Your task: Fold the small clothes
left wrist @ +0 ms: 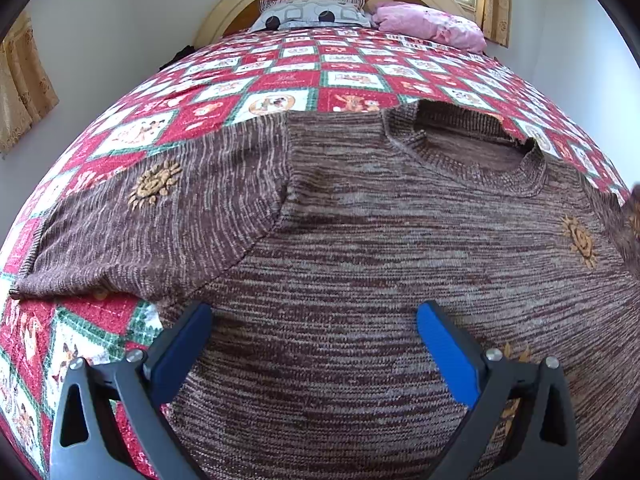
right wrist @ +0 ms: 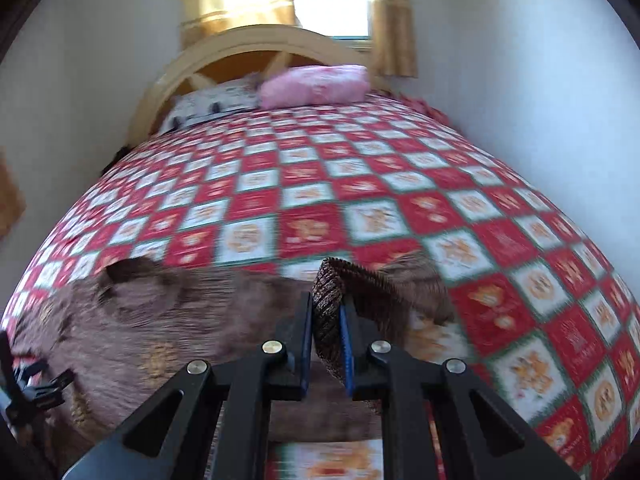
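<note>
On a bed's red-and-white checked quilt (left wrist: 300, 80), a brown knit sweater (left wrist: 360, 240) is lying flat toward the foot edge while the right gripper (right wrist: 327, 332) is pinching its sleeve cuff (right wrist: 332, 288), apparently to fold it inward, and the left gripper (left wrist: 314, 340) is hovering wide apart over the body, perhaps to steady it.

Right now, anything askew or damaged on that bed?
No damage visible. The brown sweater lies flat on the checked bedspread except its right sleeve cuff, pinched and raised in the right gripper. The left gripper is open above the sweater.
</note>
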`<action>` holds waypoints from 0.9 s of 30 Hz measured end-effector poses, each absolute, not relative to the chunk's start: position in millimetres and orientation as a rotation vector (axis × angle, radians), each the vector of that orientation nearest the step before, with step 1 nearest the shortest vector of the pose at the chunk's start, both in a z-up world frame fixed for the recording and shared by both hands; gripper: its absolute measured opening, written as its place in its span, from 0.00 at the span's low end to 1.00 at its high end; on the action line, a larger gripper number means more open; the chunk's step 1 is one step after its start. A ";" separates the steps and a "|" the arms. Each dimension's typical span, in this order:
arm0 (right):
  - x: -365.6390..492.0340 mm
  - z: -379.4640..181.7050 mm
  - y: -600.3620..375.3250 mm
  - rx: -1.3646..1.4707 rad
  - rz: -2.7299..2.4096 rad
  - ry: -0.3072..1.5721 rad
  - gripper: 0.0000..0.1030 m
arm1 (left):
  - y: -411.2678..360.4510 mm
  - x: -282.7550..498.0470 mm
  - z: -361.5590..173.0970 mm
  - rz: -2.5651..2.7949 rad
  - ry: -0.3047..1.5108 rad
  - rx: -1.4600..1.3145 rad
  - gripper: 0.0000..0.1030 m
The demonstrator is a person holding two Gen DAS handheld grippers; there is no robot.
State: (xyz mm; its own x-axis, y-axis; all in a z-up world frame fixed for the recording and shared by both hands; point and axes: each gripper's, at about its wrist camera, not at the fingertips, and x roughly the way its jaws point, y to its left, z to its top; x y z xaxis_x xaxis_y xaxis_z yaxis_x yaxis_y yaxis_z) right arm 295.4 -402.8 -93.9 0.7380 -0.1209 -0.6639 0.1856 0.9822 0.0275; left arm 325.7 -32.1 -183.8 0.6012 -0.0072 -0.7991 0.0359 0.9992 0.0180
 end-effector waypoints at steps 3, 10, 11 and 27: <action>305.7 -107.7 -341.7 0.031 -0.041 0.744 0.12 | -32.3 326.2 -184.2 -0.026 0.925 0.031 1.00; 296.3 -162.3 -263.6 0.007 0.238 0.866 0.69 | -31.8 326.5 -184.8 -0.029 0.925 0.027 1.00; 288.1 -163.2 -267.0 0.030 0.256 0.857 0.69 | -31.8 326.1 -184.8 -0.029 0.925 0.026 1.00; 150.4 -159.8 -402.4 0.167 -0.096 0.677 0.69 | -134.3 297.3 -128.5 -0.198 0.847 0.232 1.00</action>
